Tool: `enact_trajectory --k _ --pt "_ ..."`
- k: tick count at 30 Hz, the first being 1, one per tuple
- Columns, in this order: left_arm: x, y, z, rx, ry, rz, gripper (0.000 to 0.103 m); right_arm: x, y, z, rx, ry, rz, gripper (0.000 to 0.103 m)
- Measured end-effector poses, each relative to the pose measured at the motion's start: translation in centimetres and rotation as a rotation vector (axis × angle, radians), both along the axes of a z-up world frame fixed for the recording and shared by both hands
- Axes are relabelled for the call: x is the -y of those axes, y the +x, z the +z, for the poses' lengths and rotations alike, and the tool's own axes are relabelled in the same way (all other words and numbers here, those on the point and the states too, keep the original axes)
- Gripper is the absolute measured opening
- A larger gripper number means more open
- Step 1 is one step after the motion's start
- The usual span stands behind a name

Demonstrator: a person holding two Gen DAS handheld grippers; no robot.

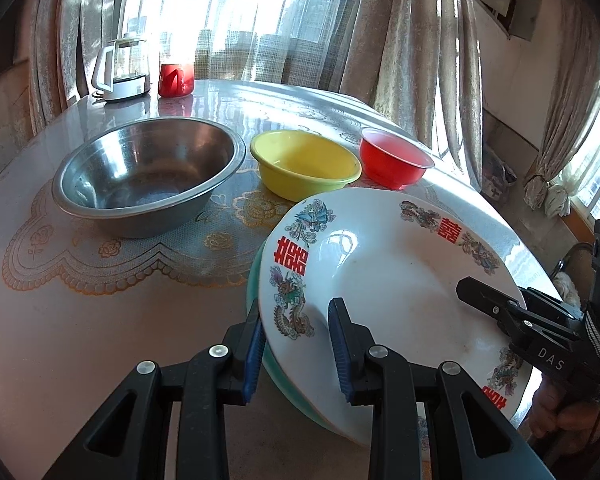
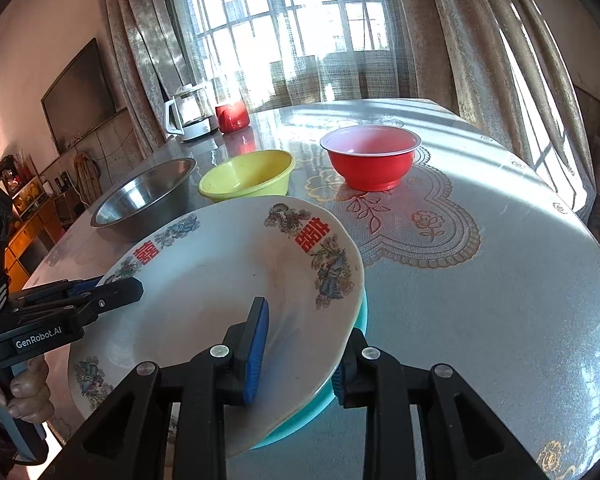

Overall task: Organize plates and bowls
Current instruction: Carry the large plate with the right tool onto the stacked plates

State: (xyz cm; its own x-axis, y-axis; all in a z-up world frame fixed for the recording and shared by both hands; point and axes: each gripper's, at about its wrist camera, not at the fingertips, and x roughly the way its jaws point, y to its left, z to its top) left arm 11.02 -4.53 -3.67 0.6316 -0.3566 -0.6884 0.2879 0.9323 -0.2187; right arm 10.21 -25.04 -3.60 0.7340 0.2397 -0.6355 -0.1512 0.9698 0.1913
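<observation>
Lower centre of both views: white patterned plate stacked on a teal plate, caught from two sides. Left gripper straddling the near rim, one blue pad beneath, one above, not fully pinched. Right gripper likewise astride the opposite rim, tongs parted around both plates. Behind, in a row across the middle of the table: steel bowl, yellow bowl, red bowl. Upper left, by the curtained window: glass kettle beside a red mug.
</observation>
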Motion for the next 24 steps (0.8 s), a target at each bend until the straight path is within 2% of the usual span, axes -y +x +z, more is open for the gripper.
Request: enact_trajectory --k 9,15,24 --pt "0.2 -0.3 0.2 0.007 0.009 0.011 0.03 -0.2 0.4 -0.6 -0.014 0.013 -0.017 0.027" --pt "0.1 -0.6 0.2 0.001 -0.004 0.014 0.03 -0.2 0.0 -0.6 -0.033 0.031 -0.014 0.031" --pt "-0.1 -1.3 0.3 0.01 -0.024 0.014 0.03 1.6 -1.7 0.2 0.007 0.082 -0.091 0.033"
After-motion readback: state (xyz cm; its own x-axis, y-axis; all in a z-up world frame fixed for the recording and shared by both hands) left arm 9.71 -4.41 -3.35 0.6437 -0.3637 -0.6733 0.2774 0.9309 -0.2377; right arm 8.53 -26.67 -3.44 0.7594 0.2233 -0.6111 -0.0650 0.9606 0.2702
